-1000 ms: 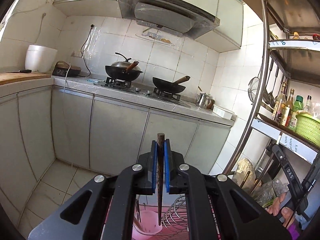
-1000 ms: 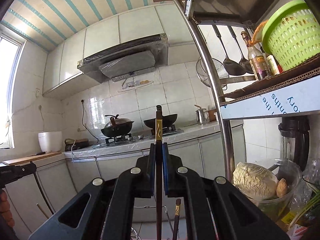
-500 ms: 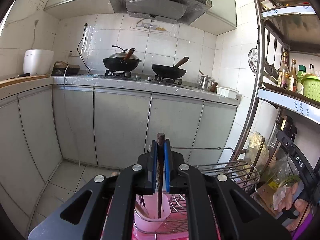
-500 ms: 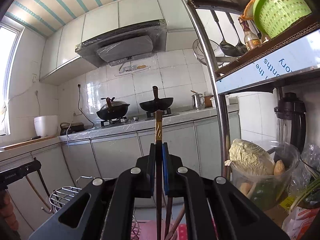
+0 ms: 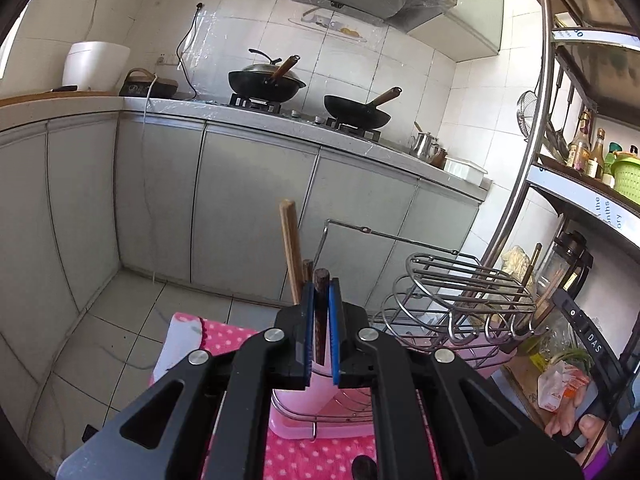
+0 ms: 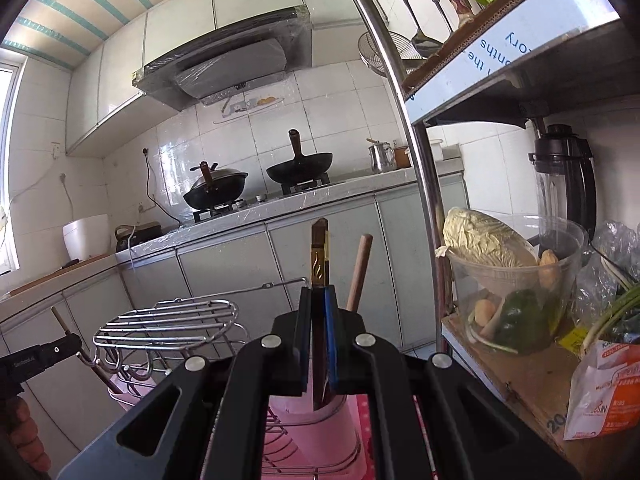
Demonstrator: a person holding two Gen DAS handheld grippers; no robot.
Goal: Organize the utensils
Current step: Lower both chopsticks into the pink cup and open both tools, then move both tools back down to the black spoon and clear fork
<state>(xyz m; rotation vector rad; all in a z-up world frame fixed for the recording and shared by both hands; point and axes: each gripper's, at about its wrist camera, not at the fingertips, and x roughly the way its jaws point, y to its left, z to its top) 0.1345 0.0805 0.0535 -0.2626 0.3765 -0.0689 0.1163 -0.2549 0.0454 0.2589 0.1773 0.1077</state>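
Note:
In the left wrist view my left gripper (image 5: 320, 292) is shut on a dark brown chopstick (image 5: 320, 320) held upright. Its lower end hangs over the mouth of a pink cup (image 5: 296, 392), where a pale wooden stick (image 5: 291, 252) stands. In the right wrist view my right gripper (image 6: 319, 296) is shut on a dark chopstick with a gold band (image 6: 320, 264). That chopstick's lower end dips into another pink cup (image 6: 316, 432) beside a brown wooden handle (image 6: 360, 272). Each gripper also shows at the edge of the other view.
A wire dish rack (image 5: 452, 300) stands between the two cups on a pink dotted cloth (image 5: 320, 452). A metal shelf post (image 6: 424, 200) rises to the right, beside a plastic tub of vegetables (image 6: 516, 280). Grey cabinets and a stove with two woks (image 5: 356, 114) lie behind.
Both grippers have sunk with their chopsticks. The rack, cloth and pink cups have risen into view, and the chopstick ends now reach the cups.

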